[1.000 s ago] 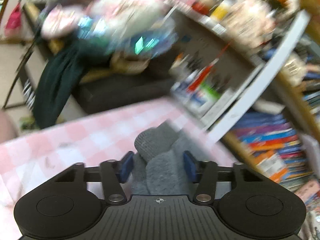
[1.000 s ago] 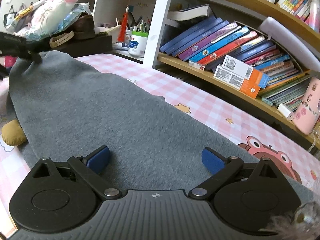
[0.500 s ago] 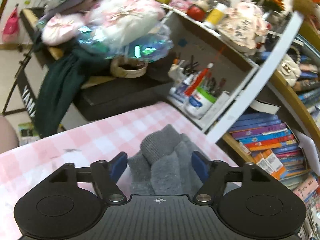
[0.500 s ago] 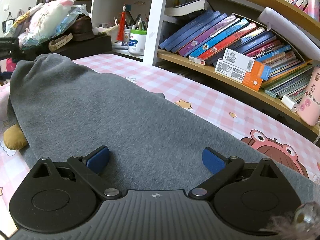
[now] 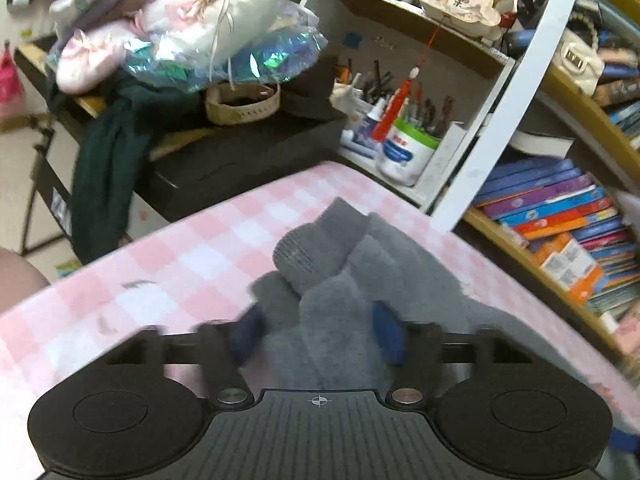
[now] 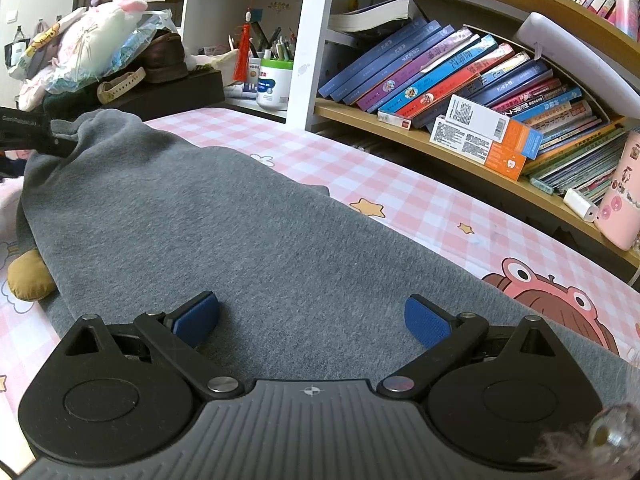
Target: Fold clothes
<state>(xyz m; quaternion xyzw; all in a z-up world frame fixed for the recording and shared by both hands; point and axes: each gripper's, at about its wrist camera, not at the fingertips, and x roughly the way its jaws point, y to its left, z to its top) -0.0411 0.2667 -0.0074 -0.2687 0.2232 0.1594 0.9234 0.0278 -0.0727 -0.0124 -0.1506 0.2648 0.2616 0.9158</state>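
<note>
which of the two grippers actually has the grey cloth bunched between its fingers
The left gripper: its jaws have just been closing on a bunched end of the grey garment. The right gripper is spread wide over flat cloth.

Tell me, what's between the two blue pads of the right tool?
Only flat grey sweater, seen in the right wrist view. The right tool stands wide open over it, pads apart, gripping nothing.

A pink-and-white checked surface (image 6: 400, 184) carries a spread grey garment (image 6: 224, 240), with a small mustard-yellow cushion-like lump (image 6: 26, 278) poking out at the garment's left edge beside it.
</note>
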